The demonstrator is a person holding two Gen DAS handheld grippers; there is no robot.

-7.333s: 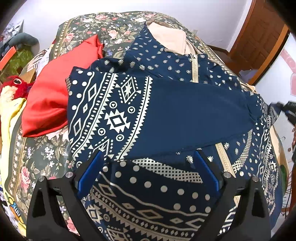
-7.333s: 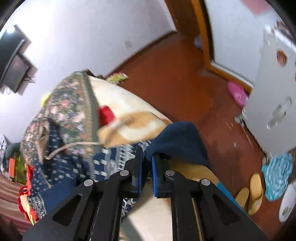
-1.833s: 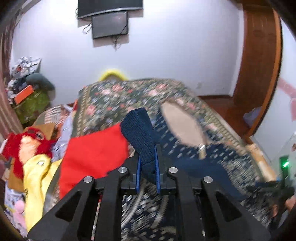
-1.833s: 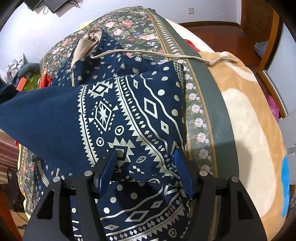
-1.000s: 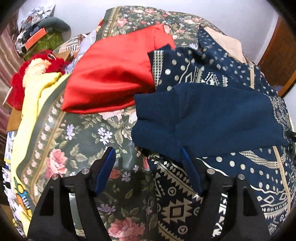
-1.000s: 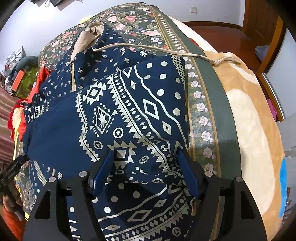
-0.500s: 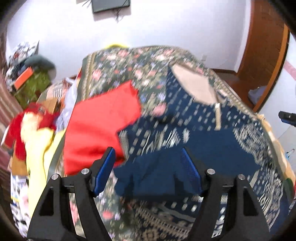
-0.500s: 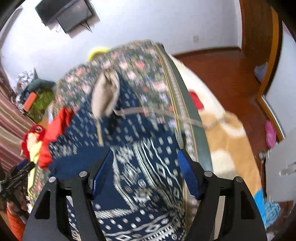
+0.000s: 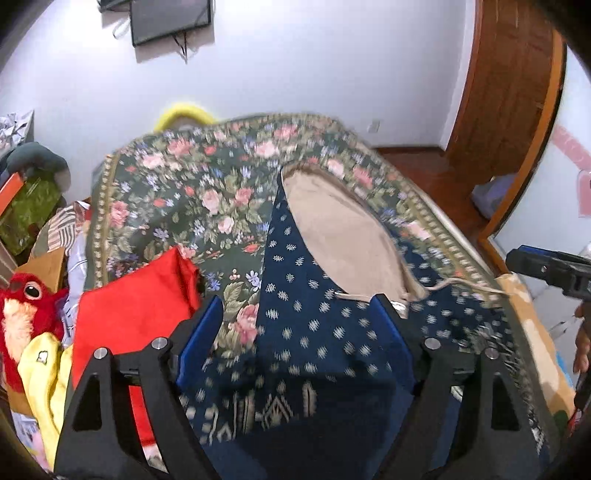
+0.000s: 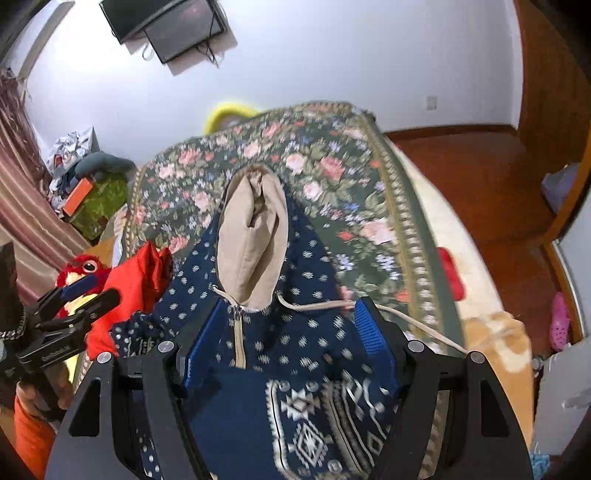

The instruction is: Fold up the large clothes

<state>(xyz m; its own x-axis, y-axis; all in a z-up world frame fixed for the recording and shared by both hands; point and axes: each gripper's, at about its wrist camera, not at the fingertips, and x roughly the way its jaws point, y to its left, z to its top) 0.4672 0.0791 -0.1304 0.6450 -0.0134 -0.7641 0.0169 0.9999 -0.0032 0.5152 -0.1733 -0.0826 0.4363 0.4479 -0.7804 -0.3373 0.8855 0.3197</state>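
Note:
A navy patterned hoodie (image 9: 295, 266) lies face up on the floral bedspread (image 9: 203, 192), its beige-lined hood (image 9: 340, 236) toward the far wall. My left gripper (image 9: 295, 314) hovers above the hoodie's chest, jaws opening, nothing pressed between the pads. My right gripper (image 10: 291, 314) hangs open over the zip and drawstring (image 10: 321, 304), also holding nothing. In the right wrist view the hoodie (image 10: 314, 266) and hood (image 10: 255, 236) lie straight ahead, and the left gripper (image 10: 99, 291) shows at the left edge. Folded-in navy cloth fills the bottom of both views.
A red cloth (image 9: 129, 314) lies just left of the hoodie, with a red plush toy (image 9: 22, 306) and a yellow garment (image 9: 44, 369) beyond it. A screen (image 9: 170, 18) hangs on the white wall. A wooden door (image 9: 509, 92) and bare floor are at the right.
Both grippers have risen off the folded sleeves and tipped up, so the hood and far wall now show. The left jaws stand wider than before.

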